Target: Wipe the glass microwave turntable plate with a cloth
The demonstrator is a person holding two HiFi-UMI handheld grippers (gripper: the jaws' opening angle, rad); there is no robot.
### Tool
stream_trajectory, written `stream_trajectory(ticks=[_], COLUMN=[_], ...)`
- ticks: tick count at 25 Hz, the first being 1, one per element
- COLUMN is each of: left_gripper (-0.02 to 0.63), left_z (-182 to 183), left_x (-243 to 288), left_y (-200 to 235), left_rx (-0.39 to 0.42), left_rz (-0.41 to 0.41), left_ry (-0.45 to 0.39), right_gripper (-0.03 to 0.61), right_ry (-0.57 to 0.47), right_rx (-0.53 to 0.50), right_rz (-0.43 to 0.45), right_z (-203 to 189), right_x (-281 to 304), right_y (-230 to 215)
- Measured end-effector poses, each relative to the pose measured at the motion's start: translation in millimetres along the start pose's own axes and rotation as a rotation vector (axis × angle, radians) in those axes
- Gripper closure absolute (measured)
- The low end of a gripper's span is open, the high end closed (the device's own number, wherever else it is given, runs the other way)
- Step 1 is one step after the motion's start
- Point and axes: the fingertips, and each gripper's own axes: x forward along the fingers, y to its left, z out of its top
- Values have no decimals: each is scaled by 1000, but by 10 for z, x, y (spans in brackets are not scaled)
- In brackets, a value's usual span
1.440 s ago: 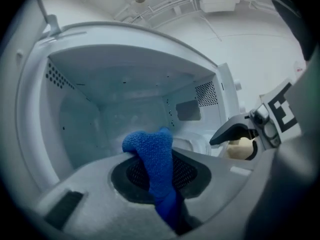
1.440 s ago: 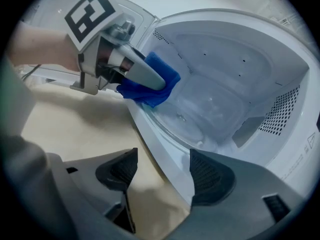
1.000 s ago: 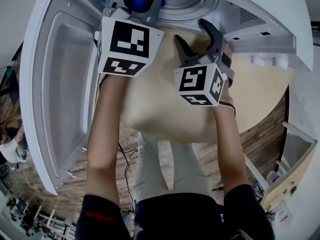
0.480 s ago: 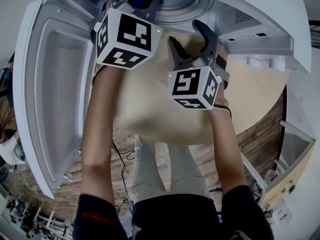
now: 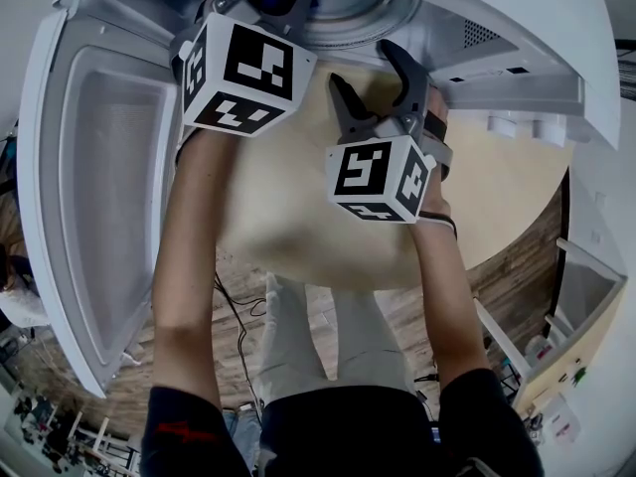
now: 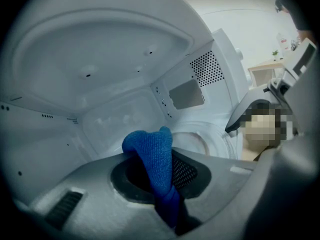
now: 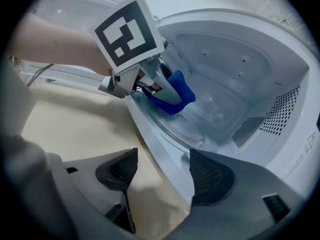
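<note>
The glass turntable plate [image 7: 186, 125] lies on the floor of the open microwave [image 5: 497, 28]; in the head view only its rim [image 5: 363, 16] shows. A blue cloth [image 6: 152, 156] is pinched in my left gripper [image 6: 160, 186], which reaches into the cavity. From the right gripper view, the left gripper [image 7: 150, 81] presses the cloth [image 7: 172, 95] down on the near left part of the plate. My right gripper [image 7: 162, 159] stands open and holds nothing, just outside the microwave's front sill. In the head view the right gripper [image 5: 366, 68] sits to the right of the left one [image 5: 278, 3].
The microwave door [image 5: 99, 187] hangs open at the left. A beige round table [image 5: 298, 217] carries the microwave. A perforated vent [image 7: 285, 119] is on the cavity's right wall. A white cabinet [image 5: 596, 296] stands at the right, over a wooden floor.
Both grippers have shifted a little to the left and further toward the microwave. The left gripper still holds the cloth; the right stays open.
</note>
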Motion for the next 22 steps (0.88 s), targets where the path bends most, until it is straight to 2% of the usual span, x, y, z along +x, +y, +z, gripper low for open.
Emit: stream_trajectory(ticks=[9, 14, 22], left_gripper=[560, 560, 560], left_z=[89, 165, 252], left_x=[76, 112, 139], left_y=[-146, -246, -401], left_rx=[53, 41, 82], left_rz=[-15, -71, -135], left_ry=[-19, -45, -68], right_gripper=[287, 287, 287], right_ry=[2, 1, 0], right_rx=[-1, 0, 2], right_rz=[-2, -1, 0], right_z=[-2, 2, 2], right_x=[0, 1, 0], right_y=[0, 2, 4])
